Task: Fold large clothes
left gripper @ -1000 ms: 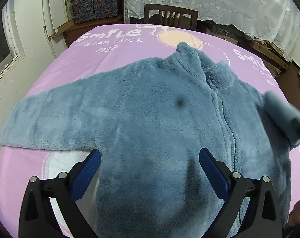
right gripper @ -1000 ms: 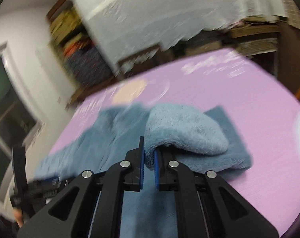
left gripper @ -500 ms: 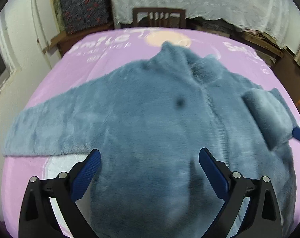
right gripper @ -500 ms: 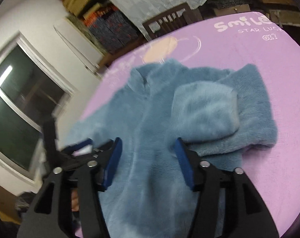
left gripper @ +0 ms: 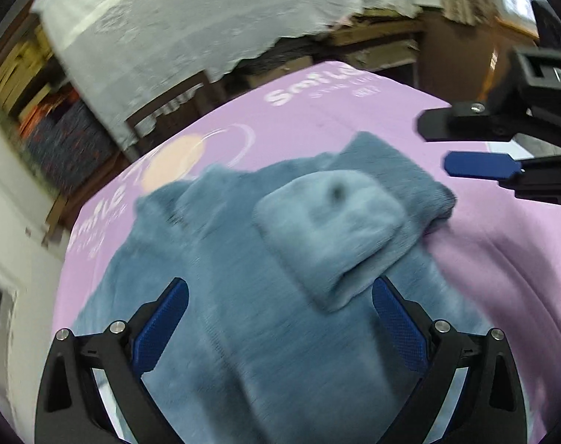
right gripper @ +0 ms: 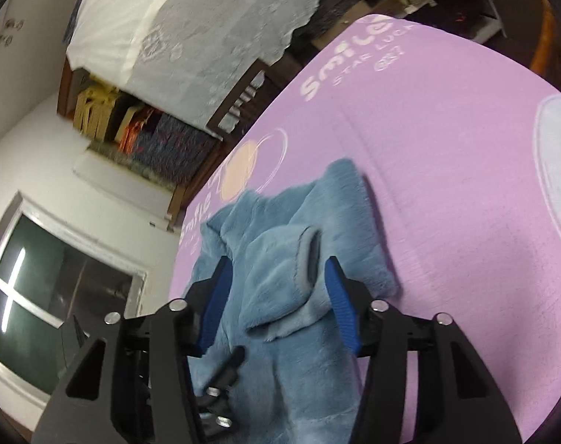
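— Since half a second before, what had moved?

— Both views had swung toward the folded sleeve (left gripper: 332, 233); the right tool (right gripper: 276, 296), released by then, hung over its cuff, and the left tool (left gripper: 280, 327) had turned that way too.

— Which step was it?

— First sleeve was folded in, I'd judge. The fleece jacket (left gripper: 243, 314) lay flat on the purple table (left gripper: 502, 259), sleeve doubled across its chest.

— And next?

— Probably the other sleeve, out of view here: pinch its cuff and carry it across.

— The tools?

— Both were spread wide, gripping nothing. Whether the left one touched the fleece below, I couldn't tell.
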The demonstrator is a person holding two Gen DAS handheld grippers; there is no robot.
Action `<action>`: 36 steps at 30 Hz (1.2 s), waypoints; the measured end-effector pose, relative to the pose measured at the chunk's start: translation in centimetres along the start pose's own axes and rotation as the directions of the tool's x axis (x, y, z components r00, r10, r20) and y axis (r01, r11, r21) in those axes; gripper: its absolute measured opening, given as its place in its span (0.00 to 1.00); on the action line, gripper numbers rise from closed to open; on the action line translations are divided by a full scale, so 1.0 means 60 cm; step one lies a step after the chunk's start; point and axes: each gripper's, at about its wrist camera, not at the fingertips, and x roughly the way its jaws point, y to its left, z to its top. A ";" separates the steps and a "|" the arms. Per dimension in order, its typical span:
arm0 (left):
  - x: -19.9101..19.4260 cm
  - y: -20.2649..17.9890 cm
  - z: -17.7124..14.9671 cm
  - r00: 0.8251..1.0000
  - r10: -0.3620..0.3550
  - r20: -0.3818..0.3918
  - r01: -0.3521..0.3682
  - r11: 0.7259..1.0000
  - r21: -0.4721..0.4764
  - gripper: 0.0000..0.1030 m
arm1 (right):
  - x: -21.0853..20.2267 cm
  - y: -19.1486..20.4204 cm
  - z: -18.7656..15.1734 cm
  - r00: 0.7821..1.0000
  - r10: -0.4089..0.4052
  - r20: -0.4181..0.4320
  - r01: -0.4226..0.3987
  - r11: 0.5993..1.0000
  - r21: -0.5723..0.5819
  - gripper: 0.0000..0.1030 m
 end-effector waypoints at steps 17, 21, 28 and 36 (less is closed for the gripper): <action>0.107 -0.018 0.054 0.999 -0.015 -0.034 0.013 0.999 -0.042 0.91 | 0.048 -0.052 0.001 0.993 -0.111 -0.031 0.113 0.991 0.077 0.08; 0.098 0.000 0.060 0.999 -0.047 -0.011 0.046 0.994 -0.095 0.73 | 0.034 -0.051 0.003 0.993 -0.115 -0.003 0.115 0.990 0.077 0.09; 0.057 0.056 0.060 0.998 -0.014 0.066 0.026 0.981 -0.195 0.11 | 0.046 -0.045 -0.001 0.998 -0.048 -0.026 0.050 0.996 0.078 0.09; -0.025 0.163 0.011 0.974 0.172 0.150 -0.121 0.947 -0.299 0.10 | 0.048 -0.001 -0.016 0.999 -0.044 -0.010 0.044 0.998 -0.053 0.09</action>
